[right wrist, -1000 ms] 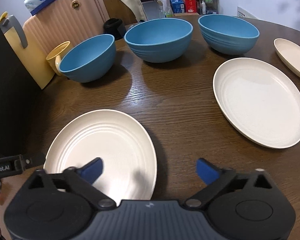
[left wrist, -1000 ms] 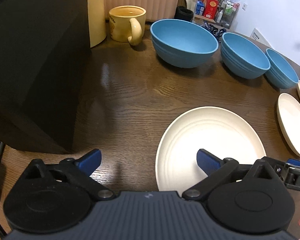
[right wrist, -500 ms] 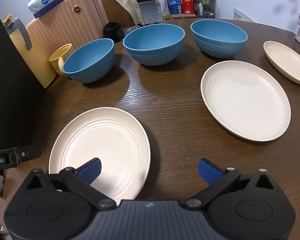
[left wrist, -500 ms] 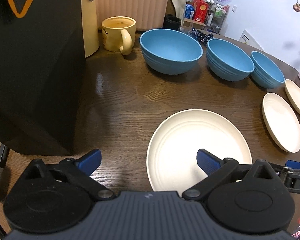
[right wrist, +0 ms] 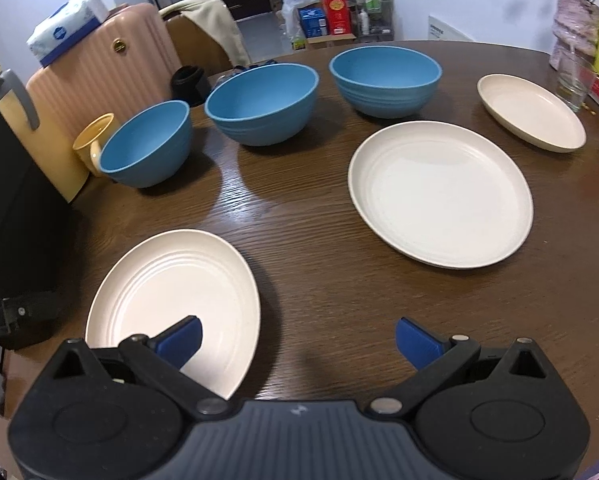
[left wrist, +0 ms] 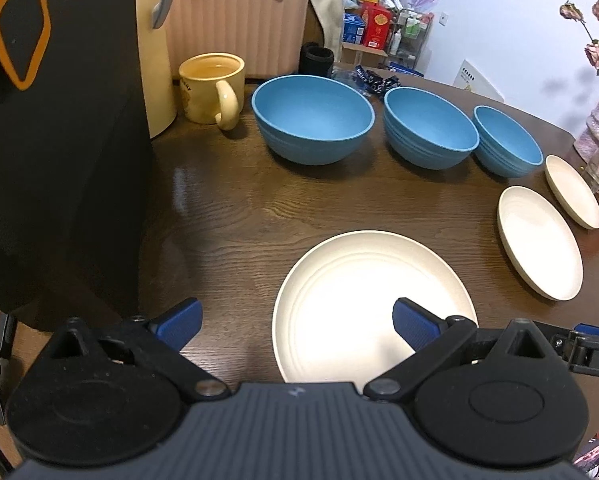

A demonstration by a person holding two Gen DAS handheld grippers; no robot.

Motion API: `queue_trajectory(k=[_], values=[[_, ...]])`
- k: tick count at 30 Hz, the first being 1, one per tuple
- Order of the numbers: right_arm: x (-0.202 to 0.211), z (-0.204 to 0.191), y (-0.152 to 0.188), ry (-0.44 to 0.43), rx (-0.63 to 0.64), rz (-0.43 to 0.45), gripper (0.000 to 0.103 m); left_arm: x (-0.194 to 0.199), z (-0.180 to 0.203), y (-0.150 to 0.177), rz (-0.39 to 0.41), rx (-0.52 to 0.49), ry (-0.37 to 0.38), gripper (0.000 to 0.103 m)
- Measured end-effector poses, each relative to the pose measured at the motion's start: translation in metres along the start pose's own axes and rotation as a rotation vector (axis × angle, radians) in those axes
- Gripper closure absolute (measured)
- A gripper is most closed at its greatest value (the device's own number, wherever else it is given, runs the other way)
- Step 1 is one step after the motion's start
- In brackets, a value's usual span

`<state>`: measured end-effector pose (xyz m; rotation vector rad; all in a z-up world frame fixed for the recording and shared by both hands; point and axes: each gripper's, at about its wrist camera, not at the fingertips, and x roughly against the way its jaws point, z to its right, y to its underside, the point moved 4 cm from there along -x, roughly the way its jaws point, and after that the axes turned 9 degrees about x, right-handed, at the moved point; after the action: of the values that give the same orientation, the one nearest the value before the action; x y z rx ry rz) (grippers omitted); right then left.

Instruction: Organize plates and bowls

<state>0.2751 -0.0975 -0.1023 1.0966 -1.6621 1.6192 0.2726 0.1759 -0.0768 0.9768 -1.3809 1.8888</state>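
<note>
Dark brown wood-grain tabletop (right wrist: 319,208). Three plain matte blue round bowls (right wrist: 261,102) along far edge, faint ribbed bands outside. Three cream round plates (right wrist: 439,192), concentric ring pattern inside. Pale yellow ceramic mug (left wrist: 211,86) near left edge, tan inside. Pink ribbed hard-shell suitcase (left wrist: 235,16) behind tabletop. Black claws, blue pads (right wrist: 179,340).

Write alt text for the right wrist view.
Open right gripper above a dark wooden table, three cream plates ahead. Three blue bowls line up behind them, beside a yellow mug.
</note>
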Motion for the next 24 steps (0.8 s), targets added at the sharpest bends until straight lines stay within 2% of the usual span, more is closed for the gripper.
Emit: queue_trajectory(k=[8,17,24], values=[[0.012,0.016,0.001,0.019,-0.031,0.019,0.0,0.007,0.008,0.0,0.005,-0.019,0.003,0.0],[0.018,0.042,-0.005,0.035,-0.041,0.034,0.0,0.013,0.019,0.001,0.023,0.006,-0.006,0.0],[0.021,0.068,-0.01,0.043,-0.048,0.036,0.0,0.013,0.045,0.001,0.028,0.005,-0.001,0.0]])
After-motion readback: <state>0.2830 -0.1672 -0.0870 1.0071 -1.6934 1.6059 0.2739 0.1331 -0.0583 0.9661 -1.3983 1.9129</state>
